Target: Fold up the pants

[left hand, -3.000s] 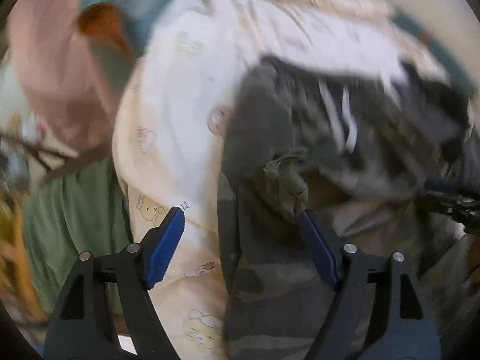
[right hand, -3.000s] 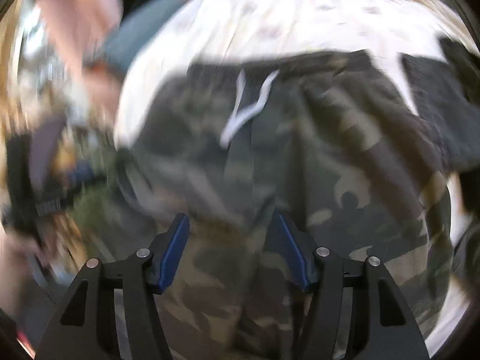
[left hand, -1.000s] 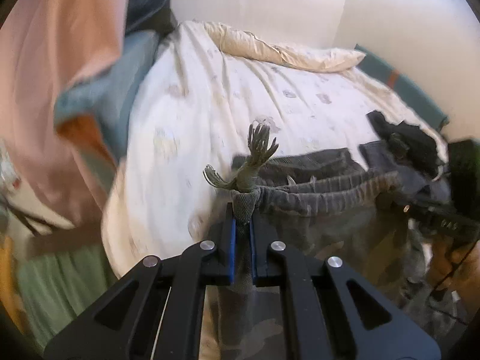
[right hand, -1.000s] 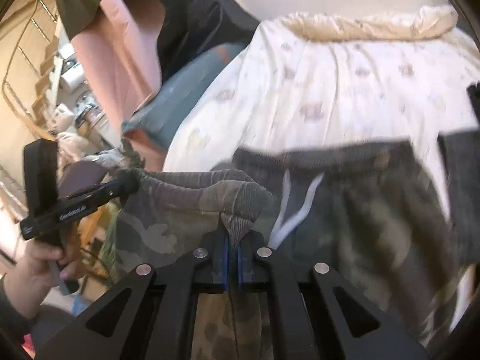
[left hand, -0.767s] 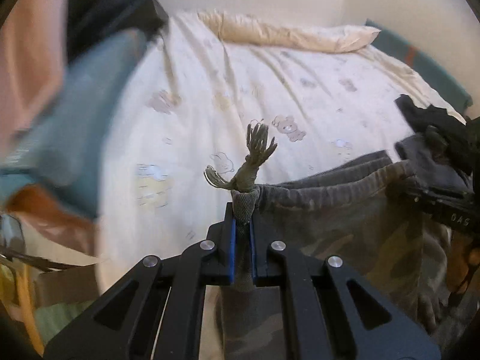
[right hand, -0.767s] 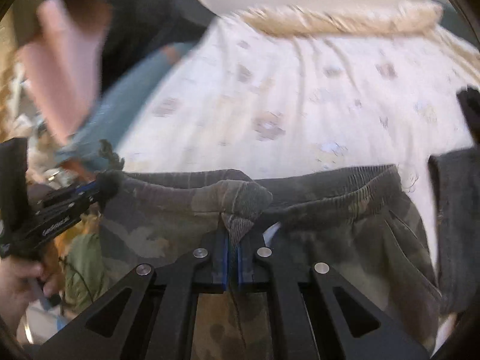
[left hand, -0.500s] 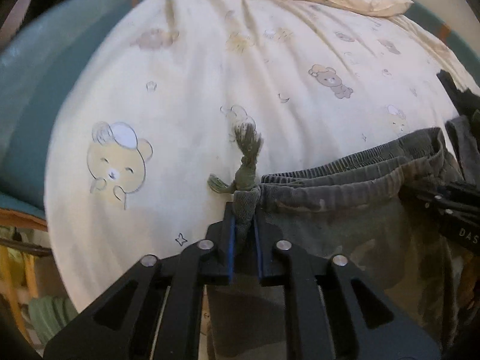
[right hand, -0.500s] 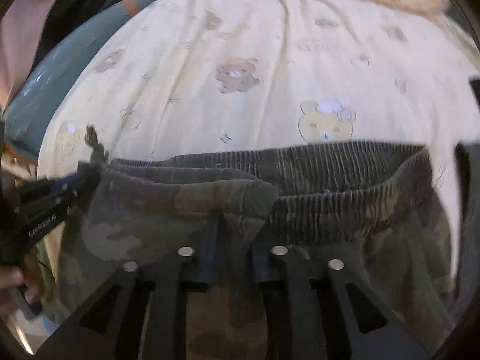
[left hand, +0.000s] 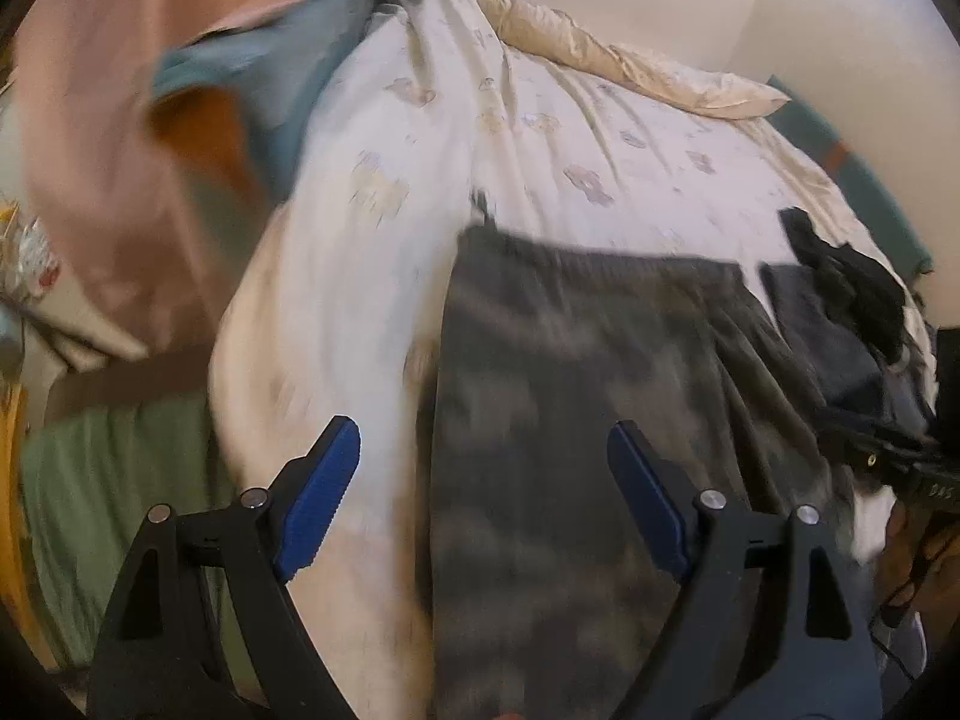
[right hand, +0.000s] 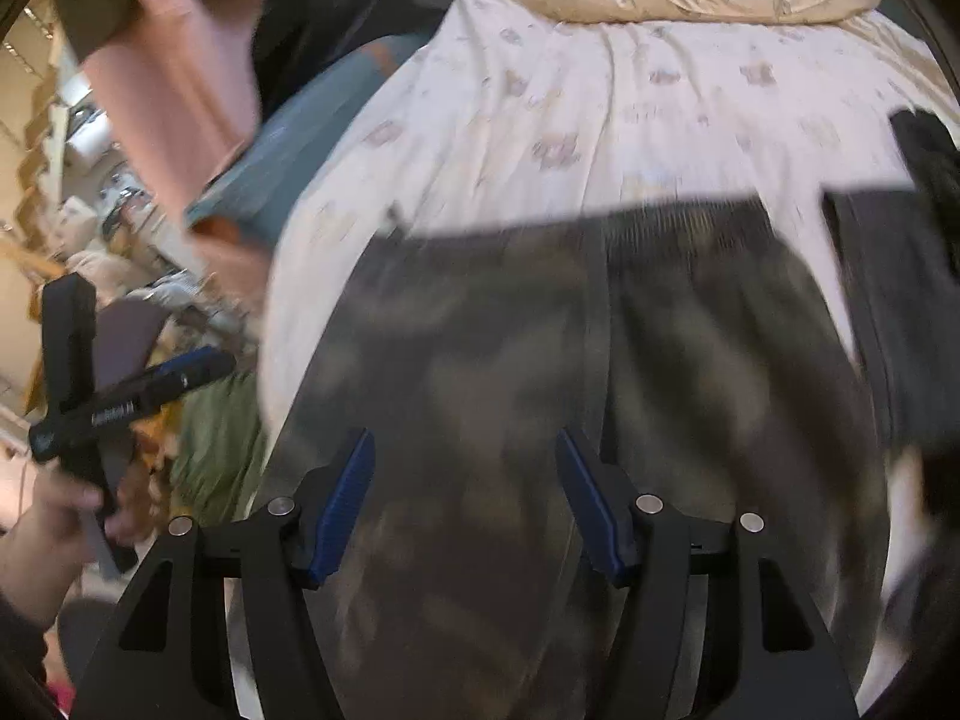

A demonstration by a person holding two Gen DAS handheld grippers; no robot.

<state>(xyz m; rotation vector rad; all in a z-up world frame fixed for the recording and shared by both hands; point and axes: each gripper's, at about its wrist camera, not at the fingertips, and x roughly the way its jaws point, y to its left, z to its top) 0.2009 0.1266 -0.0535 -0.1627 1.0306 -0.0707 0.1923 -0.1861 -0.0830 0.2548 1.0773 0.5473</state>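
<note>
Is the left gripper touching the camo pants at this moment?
Cannot tell. In the left wrist view the left gripper is wide open with nothing clamped above the camo pants, but blur hides whether its right finger touches them.

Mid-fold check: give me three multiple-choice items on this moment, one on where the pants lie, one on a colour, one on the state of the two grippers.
1. Where do the camouflage pants lie?
A. on the bed sheet
B. over a chair
C. on the floor

2. What colour are the pads on the fingers?
A. red
B. blue
C. yellow

3. How are the left gripper and right gripper?
A. both shut on the waistband
B. only the left is open
C. both open, holding nothing

Answers:
1 A, the pants lie spread on the bear-print bed sheet.
2 B, both wrist views show blue pads.
3 C, both pairs of fingers stand wide apart, with no cloth between them.
</note>
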